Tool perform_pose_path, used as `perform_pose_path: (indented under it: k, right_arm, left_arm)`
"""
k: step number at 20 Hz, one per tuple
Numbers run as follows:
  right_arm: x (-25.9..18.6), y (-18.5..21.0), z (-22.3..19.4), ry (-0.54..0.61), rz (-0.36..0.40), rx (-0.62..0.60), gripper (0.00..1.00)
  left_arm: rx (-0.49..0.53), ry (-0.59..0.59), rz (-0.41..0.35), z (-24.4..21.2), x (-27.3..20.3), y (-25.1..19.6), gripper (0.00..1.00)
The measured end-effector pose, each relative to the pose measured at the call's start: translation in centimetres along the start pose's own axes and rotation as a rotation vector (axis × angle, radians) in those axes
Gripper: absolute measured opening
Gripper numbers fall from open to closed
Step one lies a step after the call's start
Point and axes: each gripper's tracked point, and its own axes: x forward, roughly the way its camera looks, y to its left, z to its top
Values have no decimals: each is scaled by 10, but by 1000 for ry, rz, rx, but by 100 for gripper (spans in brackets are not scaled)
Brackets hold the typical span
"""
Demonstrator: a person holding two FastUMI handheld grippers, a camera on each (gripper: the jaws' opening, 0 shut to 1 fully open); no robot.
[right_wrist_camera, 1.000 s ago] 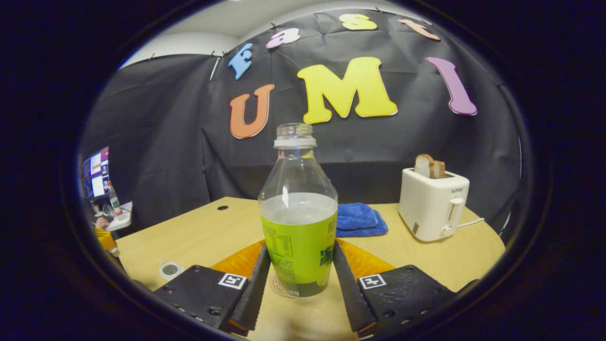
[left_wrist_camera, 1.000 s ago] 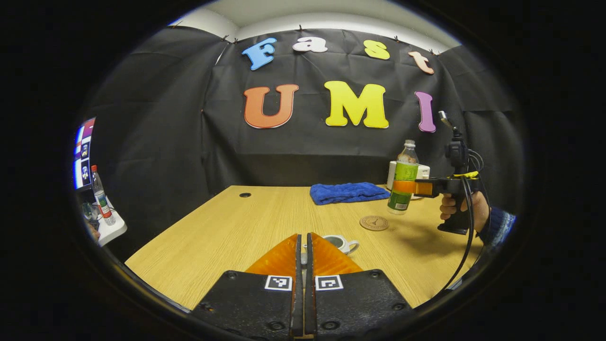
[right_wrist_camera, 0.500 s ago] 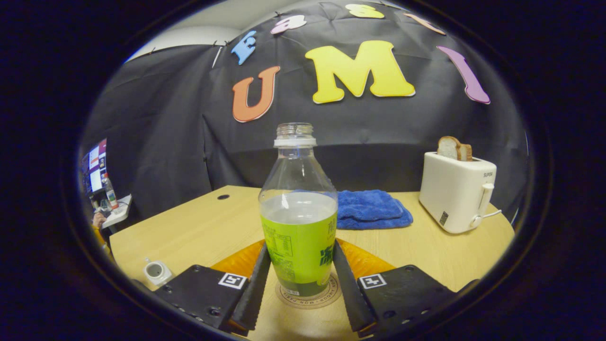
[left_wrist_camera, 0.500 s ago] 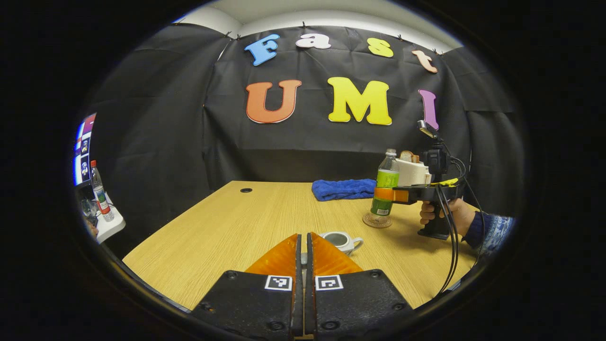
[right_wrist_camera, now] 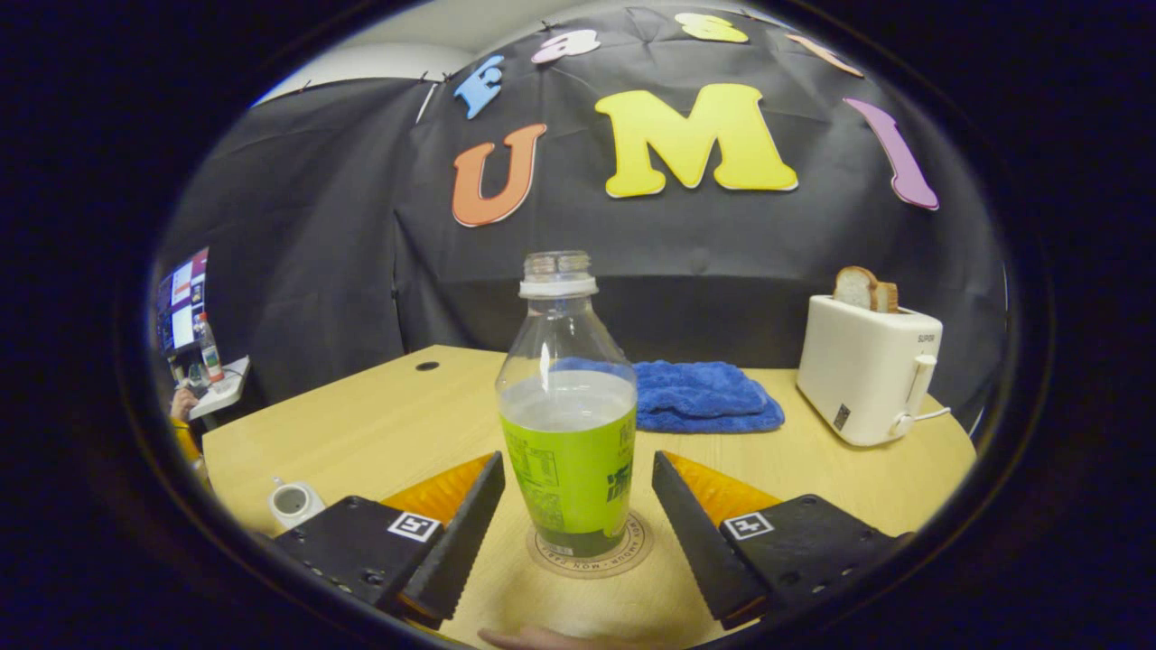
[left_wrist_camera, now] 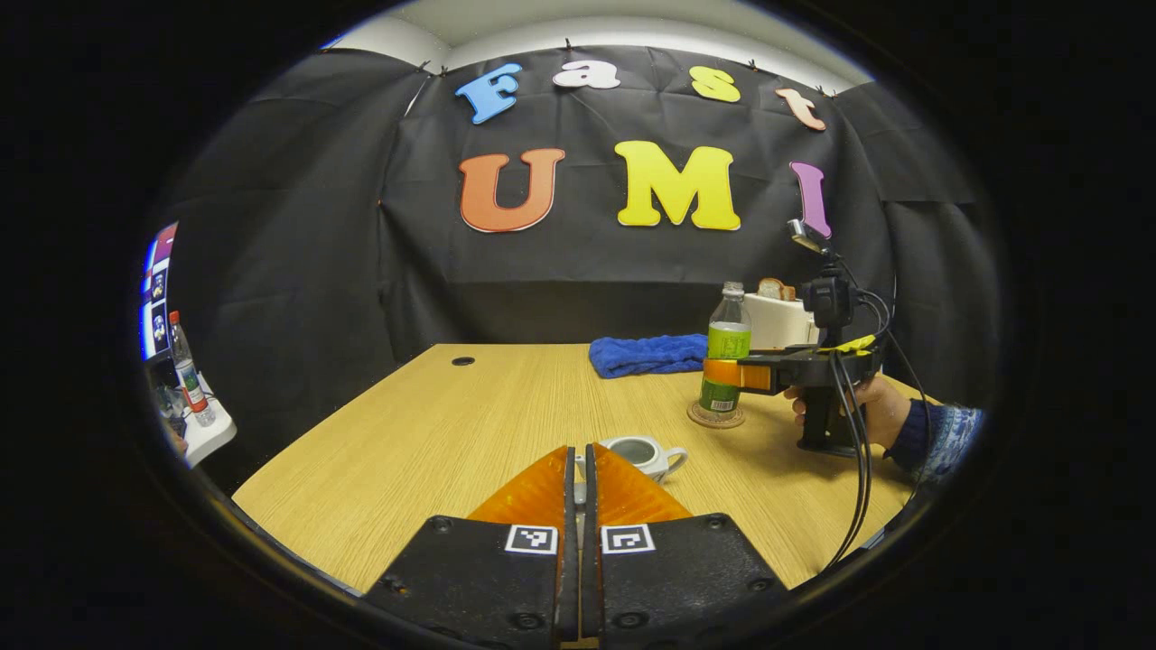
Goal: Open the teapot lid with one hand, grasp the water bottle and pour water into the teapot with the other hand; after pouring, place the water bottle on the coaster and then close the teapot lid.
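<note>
Pouring judged done: bottle [right_wrist_camera: 567, 424] standing upright on the coaster [right_wrist_camera: 591, 553], far right on the worktop [left_wrist_camera: 433, 433]. Right tongs [right_wrist_camera: 573, 515] released, jaws spread either side of the bottle, not touching. Left tongs [left_wrist_camera: 581, 474] clenched, apparently on a small pale piece, probably the lid, though too slim to confirm. Teapot [left_wrist_camera: 637, 451] open, near centre, partly cut off behind those tongs. Left to do: closing the lid. Water level inside the pot hard to make out.

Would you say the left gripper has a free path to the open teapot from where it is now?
Probably yes: the teapot sits just beyond the left gripper on bare table, while the bottle and right gripper stand farther off.
</note>
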Motion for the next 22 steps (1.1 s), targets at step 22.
perform_pose_path:
  k: [22]
  right_arm:
    - [-193,-18,-18,-213,-56,-45,96]
  left_arm:
    - [-61,-73,11,29,91,-28,4]
